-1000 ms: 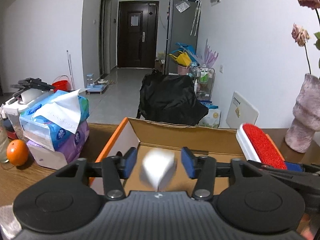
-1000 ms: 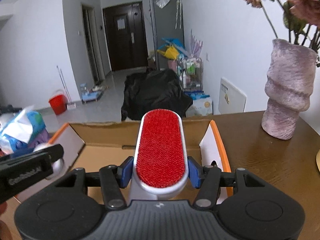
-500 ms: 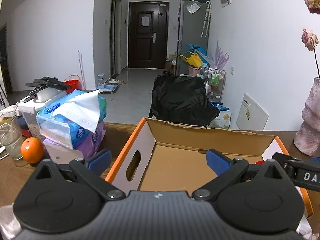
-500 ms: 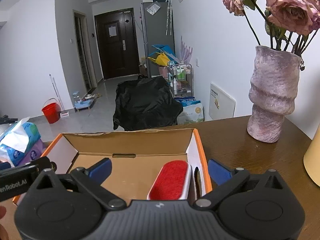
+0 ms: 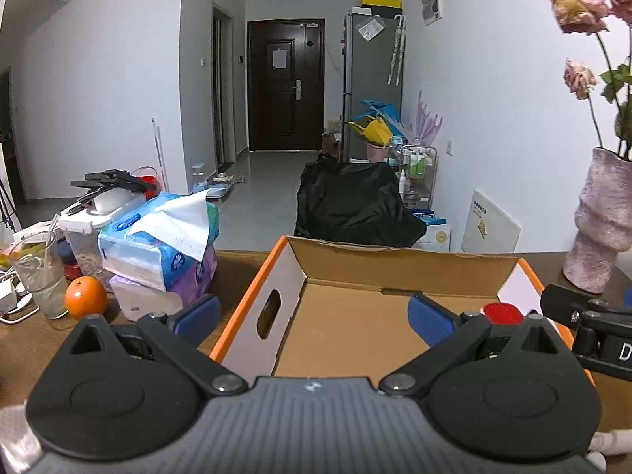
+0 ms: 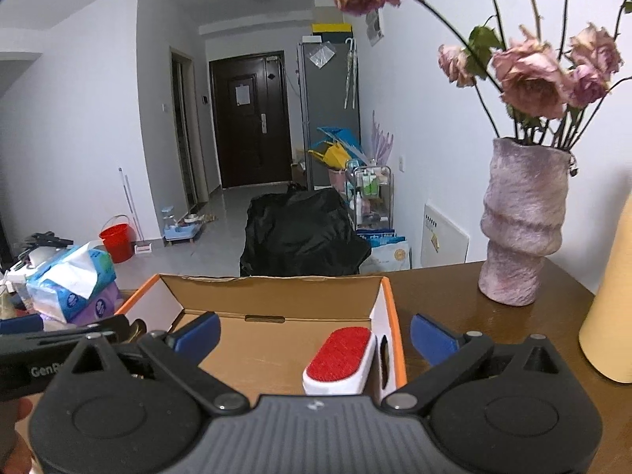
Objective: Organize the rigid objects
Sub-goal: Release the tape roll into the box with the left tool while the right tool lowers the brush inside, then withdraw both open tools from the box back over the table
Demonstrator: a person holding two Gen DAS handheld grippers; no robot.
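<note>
Left wrist view: close behind the open orange-edged cardboard box, angled slightly downward, facing the dark hallway door.
Right wrist view: same facing, offset rightward.
Shared: box, door, mottled pink vase.

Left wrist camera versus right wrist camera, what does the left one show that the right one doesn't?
Only the left wrist view shows the orange and the drinking glass beside the tissue packs.

Only the right wrist view shows the cream-coloured object at the table's right edge and the red bucket on the floor.

Both show the open cardboard box, the red lint brush lying inside it by the right wall, the pink vase, and each gripper's jaws spread wide with nothing between them.
</note>
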